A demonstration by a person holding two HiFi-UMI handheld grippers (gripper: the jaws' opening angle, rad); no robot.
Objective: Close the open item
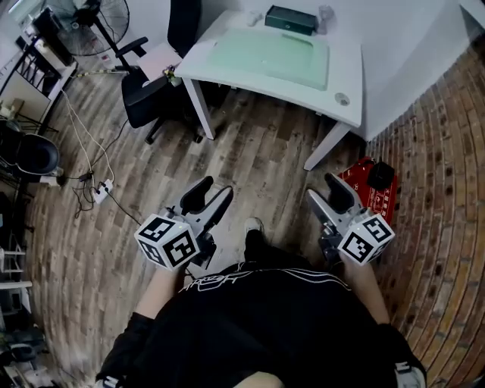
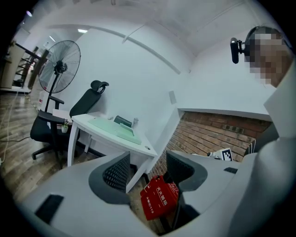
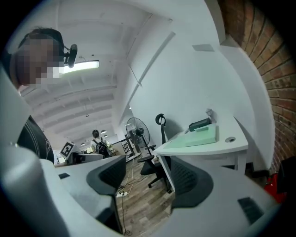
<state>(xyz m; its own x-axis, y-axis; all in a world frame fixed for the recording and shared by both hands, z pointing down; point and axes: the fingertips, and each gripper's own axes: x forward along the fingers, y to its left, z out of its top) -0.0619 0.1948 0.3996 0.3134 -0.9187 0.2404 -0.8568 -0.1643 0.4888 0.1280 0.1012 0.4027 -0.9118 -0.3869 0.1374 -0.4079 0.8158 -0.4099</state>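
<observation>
Dark box (image 1: 289, 20) lay at the far edge of the white desk (image 1: 345, 72), touching the back edge of the pale green mat (image 1: 280, 53) that covered much of the desktop. A small clear thing (image 1: 326, 15) stood just beside it on the desk. From every view the dark box was too small to tell whether its lid was up or whether anything lay inside.

Both claws were well short of the desk, held low over the wooden floor in front of the person. The left gripper (image 1: 212, 193) was released, its jaws spread with only floor between them. The right gripper (image 1: 327, 191) was likewise released, with nothing between its pads.

A red case (image 1: 386, 201) with printed characters lay on the floor near the desk's right leg, against the brick wall, with a black thing (image 1: 380, 176) resting on top of it; its inside did not show. A black office chair (image 1: 151, 91) stood at the desk's left end, and a standing fan (image 1: 95, 23) stood beyond that.
</observation>
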